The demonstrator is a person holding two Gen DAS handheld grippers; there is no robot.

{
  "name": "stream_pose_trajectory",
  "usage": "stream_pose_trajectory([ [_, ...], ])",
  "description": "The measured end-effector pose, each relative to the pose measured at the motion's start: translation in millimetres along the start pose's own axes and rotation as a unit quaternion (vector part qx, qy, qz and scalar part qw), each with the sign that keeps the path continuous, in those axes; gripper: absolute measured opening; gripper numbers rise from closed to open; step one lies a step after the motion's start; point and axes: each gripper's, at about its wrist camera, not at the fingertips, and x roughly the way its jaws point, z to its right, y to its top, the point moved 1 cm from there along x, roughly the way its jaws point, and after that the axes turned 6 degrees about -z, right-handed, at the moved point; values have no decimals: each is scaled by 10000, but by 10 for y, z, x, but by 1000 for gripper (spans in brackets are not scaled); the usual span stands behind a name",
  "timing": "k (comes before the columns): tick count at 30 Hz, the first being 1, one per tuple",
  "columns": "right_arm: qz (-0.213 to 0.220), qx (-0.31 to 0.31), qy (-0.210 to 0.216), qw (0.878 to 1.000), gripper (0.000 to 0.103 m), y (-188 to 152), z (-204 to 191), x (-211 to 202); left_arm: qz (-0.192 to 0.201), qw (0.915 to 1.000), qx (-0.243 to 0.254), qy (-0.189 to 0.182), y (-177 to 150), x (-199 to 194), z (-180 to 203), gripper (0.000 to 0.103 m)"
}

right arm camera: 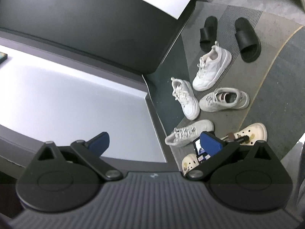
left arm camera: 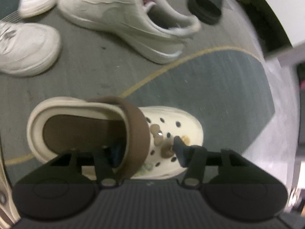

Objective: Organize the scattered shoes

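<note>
A grey carpet with a thin yellow curved line covers the floor, and every shoe lies on it beside a long dark-edged white shelf. Farthest from the shelf's corner sit two black slides. Nearer are four pale sneakers scattered at odd angles, one of them close against the shelf edge. Out past the yellow line lies a cream clog with a brown strap and small charms on its holed toe; a second clog lies closer to the shelf. The left gripper points down at the first clog, jaws narrowed around the strap and upper, one finger inside the shoe opening. The right gripper hangs over the shelf's edge, jaws wide apart, holding nothing.
</note>
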Motion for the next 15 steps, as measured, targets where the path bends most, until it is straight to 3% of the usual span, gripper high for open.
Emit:
stream_pose_trajectory([
  [4, 89, -50, 15, 9999, 103, -7, -57, 11, 37, 9990, -443, -77, -102, -84, -39, 29],
  [7, 169, -48, 28, 9998, 103, -11, -72, -6, 168, 9914, -1220, -443, -222, -164, -145, 20],
  [10, 240, -60, 51, 9997, 103, -29, -94, -28, 373, 9739, -2094, -792, -369, -269, -253, 15],
  [12, 213, -103, 81, 9997, 103, -61, -117, -35, 527, 9574, -2665, -975, -473, -312, -308, 15],
  [14, 175, -135, 101, 9997, 103, -84, -127, -35, 814, 9343, -3298, -1078, -642, -386, -359, 15],
  [15, 140, -162, 117, 9997, 103, -102, -136, -32, 895, 9280, -3437, -1127, -688, -387, -372, 15],
])
